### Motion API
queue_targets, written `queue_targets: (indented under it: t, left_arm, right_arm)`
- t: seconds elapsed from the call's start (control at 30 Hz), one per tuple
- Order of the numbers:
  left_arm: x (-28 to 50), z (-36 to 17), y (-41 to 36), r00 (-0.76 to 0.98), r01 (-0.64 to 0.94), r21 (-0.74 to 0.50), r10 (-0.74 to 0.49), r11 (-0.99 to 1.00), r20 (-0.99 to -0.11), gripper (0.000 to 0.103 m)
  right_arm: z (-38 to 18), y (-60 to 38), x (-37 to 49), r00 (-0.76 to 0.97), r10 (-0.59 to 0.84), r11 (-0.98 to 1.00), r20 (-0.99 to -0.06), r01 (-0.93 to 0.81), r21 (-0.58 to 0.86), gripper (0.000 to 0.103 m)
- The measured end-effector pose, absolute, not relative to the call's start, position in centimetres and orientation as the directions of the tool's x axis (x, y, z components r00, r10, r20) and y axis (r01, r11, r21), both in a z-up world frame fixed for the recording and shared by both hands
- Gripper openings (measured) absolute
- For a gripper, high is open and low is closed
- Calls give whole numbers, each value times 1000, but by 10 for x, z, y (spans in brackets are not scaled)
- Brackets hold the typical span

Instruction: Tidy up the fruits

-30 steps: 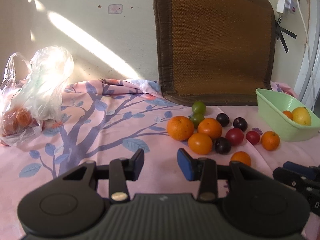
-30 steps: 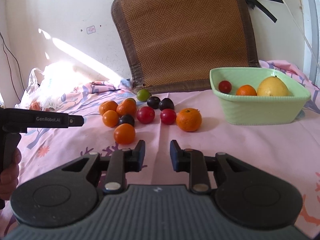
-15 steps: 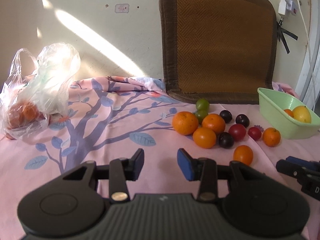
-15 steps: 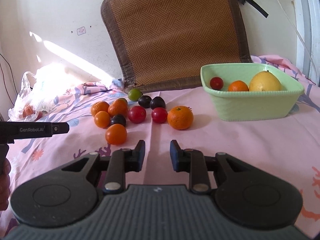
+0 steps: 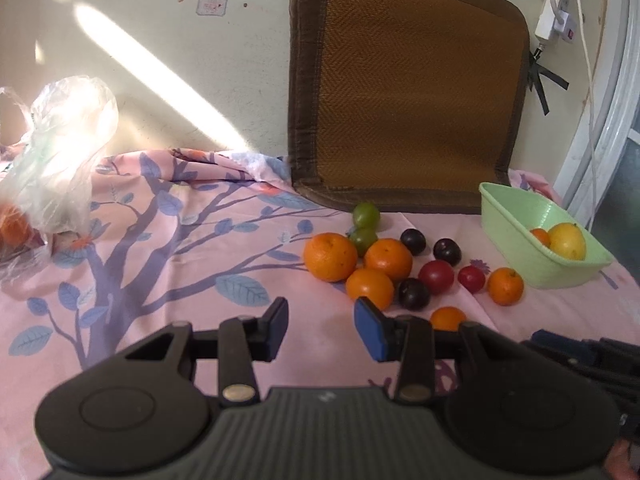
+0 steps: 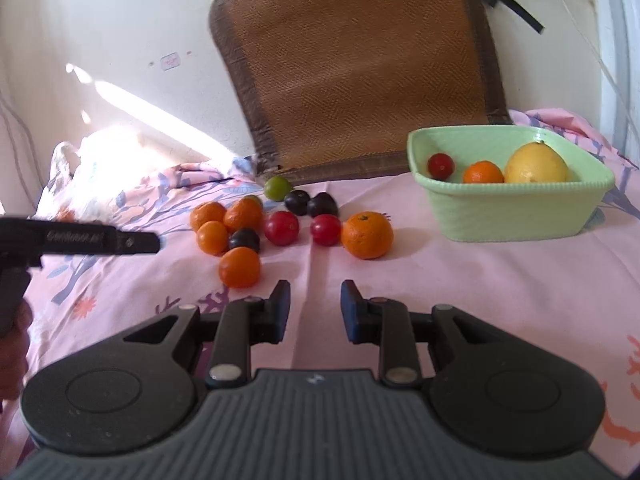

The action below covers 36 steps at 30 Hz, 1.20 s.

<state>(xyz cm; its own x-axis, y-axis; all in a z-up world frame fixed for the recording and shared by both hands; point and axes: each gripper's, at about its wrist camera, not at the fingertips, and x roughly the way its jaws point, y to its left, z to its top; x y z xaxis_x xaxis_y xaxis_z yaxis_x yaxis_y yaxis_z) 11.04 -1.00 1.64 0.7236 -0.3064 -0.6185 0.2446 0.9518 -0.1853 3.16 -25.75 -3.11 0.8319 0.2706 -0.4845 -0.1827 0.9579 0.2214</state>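
Observation:
Loose fruit lies in a cluster on the pink floral cloth: several oranges (image 5: 330,257), dark plums (image 5: 414,294), red plums (image 6: 281,227) and green plums (image 5: 366,214). To the right stands a green bowl (image 6: 520,216) holding a lemon (image 6: 536,162), a small orange (image 6: 483,173) and a red plum (image 6: 440,165). My left gripper (image 5: 320,322) hovers just short of the cluster, open and empty. My right gripper (image 6: 315,304) is also open and empty, a little short of a lone orange (image 6: 367,234). The left gripper's tip (image 6: 156,242) shows left of the fruit.
A brown woven mat (image 5: 404,92) leans on the wall behind the fruit. At the far left sits a clear plastic bag (image 5: 60,152) with more oranges in it. A white power strip and cord (image 5: 558,12) hang at the right wall. A hand (image 6: 14,344) shows at the left edge.
The left wrist view has swung a little, so the fruit and mat sit slightly further left in it. The right gripper has hardly shifted. Neither gripper has taken hold of anything.

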Motion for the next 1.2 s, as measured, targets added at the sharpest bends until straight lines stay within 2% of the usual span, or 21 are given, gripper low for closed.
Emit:
queue_targets:
  t: [0.17,0.3,0.53,0.57,0.67,0.73,0.83,0.87,0.9,1.0,1.1,1.2]
  left_arm:
    - [125,13,-15,673,287,-263,-389,921,-629,37]
    - [133,8,-23,660,288,-274,-398,918,-638,37]
    - [148,-2,-36,648,272,-271,-384,923,-658,37]
    - [148,-4,-35,646,273,-283,-393,920,-655,33]
    - [146,-6,-33,653,271,-303,-406,914,-640,30]
    - [141,-6,-31,655,272,-305,-408,912,-635,28]
    - [132,1,-30,660,279,-303,-412,911,-628,25]
    - [129,6,-32,662,288,-304,-418,908,-622,21]
    - [126,12,-35,663,303,-310,-433,901,-611,14]
    - [125,34,-56,663,372,-317,-489,873,-567,13]
    - [131,53,-83,684,426,-260,-496,867,-534,13]
    - [140,66,-78,720,385,-278,-475,880,-506,17]
  right_arm:
    - [-25,-239,33,804,346,938,-484,-300,172,32]
    - [-22,-226,42,801,355,932,-482,-341,120,41]
    - [-24,-204,65,764,358,919,-536,-389,60,43]
    - [-26,-201,67,757,357,917,-547,-395,52,43]
    - [-31,-196,73,748,347,917,-566,-397,37,42]
    - [-31,-198,74,748,356,917,-560,-396,54,33]
    - [-30,-207,71,759,356,923,-545,-375,80,32]
    - [-27,-214,68,768,361,925,-528,-365,102,32]
    - [-24,-221,64,779,367,926,-508,-356,124,32]
    - [-13,-251,53,835,336,942,-435,-303,145,32]
    - [-5,-282,50,901,214,977,-378,-193,94,32]
    - [-4,-312,51,912,165,985,-376,-134,108,32]
